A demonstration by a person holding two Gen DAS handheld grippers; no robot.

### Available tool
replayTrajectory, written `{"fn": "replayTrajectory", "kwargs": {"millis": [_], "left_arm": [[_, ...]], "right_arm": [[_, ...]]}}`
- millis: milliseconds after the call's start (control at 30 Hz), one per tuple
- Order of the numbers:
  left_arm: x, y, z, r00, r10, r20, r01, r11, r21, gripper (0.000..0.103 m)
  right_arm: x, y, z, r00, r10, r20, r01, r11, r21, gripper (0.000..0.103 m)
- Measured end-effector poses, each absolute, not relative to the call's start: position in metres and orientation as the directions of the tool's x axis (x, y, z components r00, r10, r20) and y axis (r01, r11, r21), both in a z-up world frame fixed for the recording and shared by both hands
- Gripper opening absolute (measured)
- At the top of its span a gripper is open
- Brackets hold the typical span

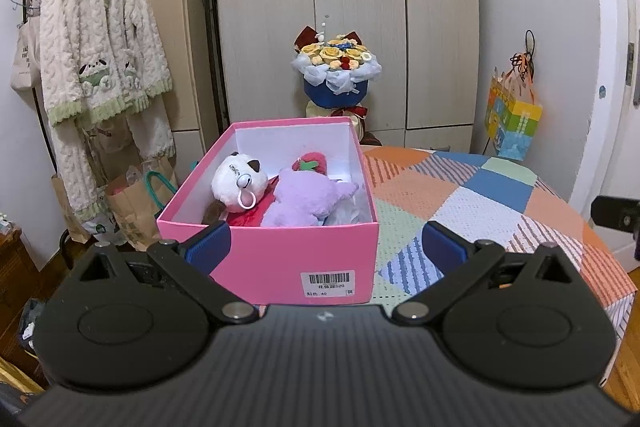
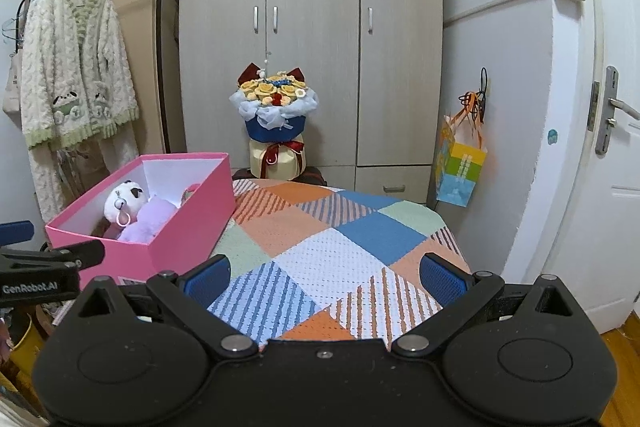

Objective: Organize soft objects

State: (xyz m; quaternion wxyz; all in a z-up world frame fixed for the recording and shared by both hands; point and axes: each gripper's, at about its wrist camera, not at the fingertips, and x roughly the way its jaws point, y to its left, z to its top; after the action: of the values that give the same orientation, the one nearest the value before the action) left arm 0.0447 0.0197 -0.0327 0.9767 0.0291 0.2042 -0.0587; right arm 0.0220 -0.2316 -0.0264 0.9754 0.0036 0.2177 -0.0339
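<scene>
A pink box (image 1: 256, 259) stands on the left of a table covered with a patchwork cloth (image 1: 460, 203). Inside lie a white panda plush (image 1: 238, 179), a purple plush (image 1: 308, 199) and a red strawberry plush (image 1: 314, 161). My left gripper (image 1: 326, 243) is open and empty, just in front of the box's near wall. The box (image 2: 180, 227) with the panda (image 2: 124, 203) and purple plush (image 2: 150, 215) also shows in the right wrist view. My right gripper (image 2: 326, 273) is open and empty above the cloth (image 2: 320, 227), right of the box.
A flower bouquet (image 1: 336, 67) stands behind the table before a wardrobe (image 1: 340, 7). A fluffy robe (image 1: 96, 47) hangs on a rack at left, paper bags (image 1: 132, 203) below it. A colourful gift bag (image 2: 460, 163) hangs at right near a door (image 2: 612, 147).
</scene>
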Motion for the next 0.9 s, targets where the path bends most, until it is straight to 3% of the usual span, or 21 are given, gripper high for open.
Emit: {"fn": "replayTrajectory", "kwargs": {"millis": [900], "left_arm": [[0.044,0.026,-0.036,0.929,-0.065,-0.363,0.090,0.995,0.051,0.103]], "right_arm": [[0.030,-0.228,-0.039,0.891,-0.117,-0.439,0.107,0.993,-0.048,0.102]]}}
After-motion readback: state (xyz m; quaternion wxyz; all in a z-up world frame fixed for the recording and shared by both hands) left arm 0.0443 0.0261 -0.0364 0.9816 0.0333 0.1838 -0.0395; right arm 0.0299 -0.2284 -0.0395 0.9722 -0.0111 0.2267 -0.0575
